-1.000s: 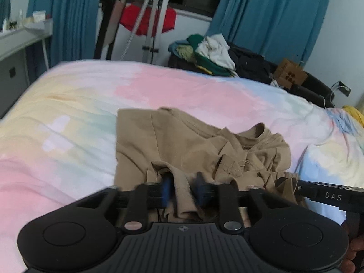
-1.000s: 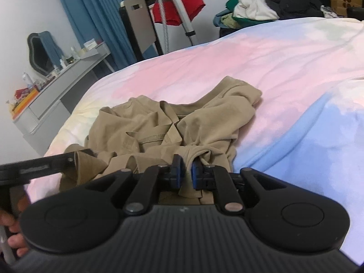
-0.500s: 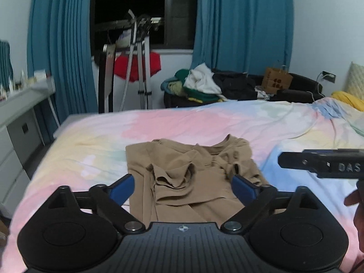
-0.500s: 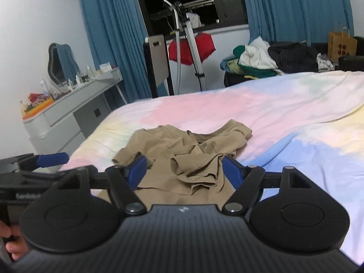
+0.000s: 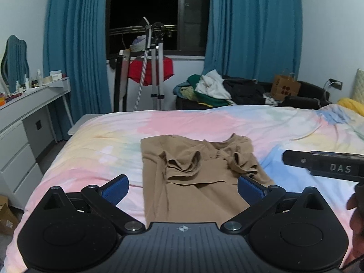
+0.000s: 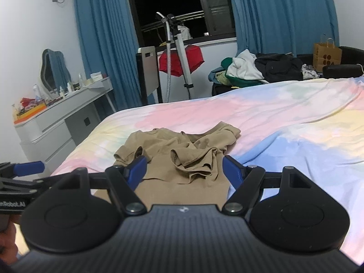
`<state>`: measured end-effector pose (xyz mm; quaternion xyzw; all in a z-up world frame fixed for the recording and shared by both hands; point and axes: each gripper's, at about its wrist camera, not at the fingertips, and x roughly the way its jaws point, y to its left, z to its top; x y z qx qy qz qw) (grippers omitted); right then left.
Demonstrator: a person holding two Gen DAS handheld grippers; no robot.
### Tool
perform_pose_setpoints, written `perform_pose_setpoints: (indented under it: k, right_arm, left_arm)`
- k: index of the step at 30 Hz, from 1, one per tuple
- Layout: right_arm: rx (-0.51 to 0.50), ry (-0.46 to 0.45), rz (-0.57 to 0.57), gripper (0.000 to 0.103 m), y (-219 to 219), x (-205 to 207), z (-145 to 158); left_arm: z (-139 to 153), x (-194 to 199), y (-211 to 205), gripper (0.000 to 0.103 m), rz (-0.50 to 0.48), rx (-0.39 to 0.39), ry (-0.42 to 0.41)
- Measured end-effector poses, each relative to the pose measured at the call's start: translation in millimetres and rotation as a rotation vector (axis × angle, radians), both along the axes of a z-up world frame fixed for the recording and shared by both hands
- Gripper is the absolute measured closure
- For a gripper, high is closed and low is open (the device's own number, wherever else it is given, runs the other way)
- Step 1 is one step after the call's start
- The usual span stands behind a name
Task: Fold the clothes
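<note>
Both my jaws spread wide, nothing pinched, above the half-folded shirt.

My left gripper and right gripper hang with blue pads far apart, empty, over the near end of the tan shirt, which lies on the pastel bedspread. Its near half is flat, but the far half is bunched, sleeve openings puckered up. I judge the risk is there: pinch only a top layer of that rumple and the fold drags crooked, or the loose sleeves spill out. Both my hands sit level, side by side, pointing forward along the bed toward the window.
</note>
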<state>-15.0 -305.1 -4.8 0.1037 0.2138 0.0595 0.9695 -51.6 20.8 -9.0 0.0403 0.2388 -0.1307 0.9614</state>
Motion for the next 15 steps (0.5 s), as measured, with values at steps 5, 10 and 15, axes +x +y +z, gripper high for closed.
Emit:
perform_pose_setpoints:
  k: [5, 10, 15]
  right_arm:
    - [0.007, 0.021, -0.011, 0.028, -1, 8, -7]
    - [0.003, 0.035, 0.001, 0.028, 4, 13, -11]
    - [0.060, 0.085, 0.021, 0.028, 0, 17, -16]
  left_arm:
    - [-5, 5, 1, 0.000, -0.002, 0.009, 0.005]
    - [-14, 16, 3, 0.000, 0.001, -0.027, 0.087]
    - [-27, 31, 15, 0.001, -0.004, -0.177, 0.275]
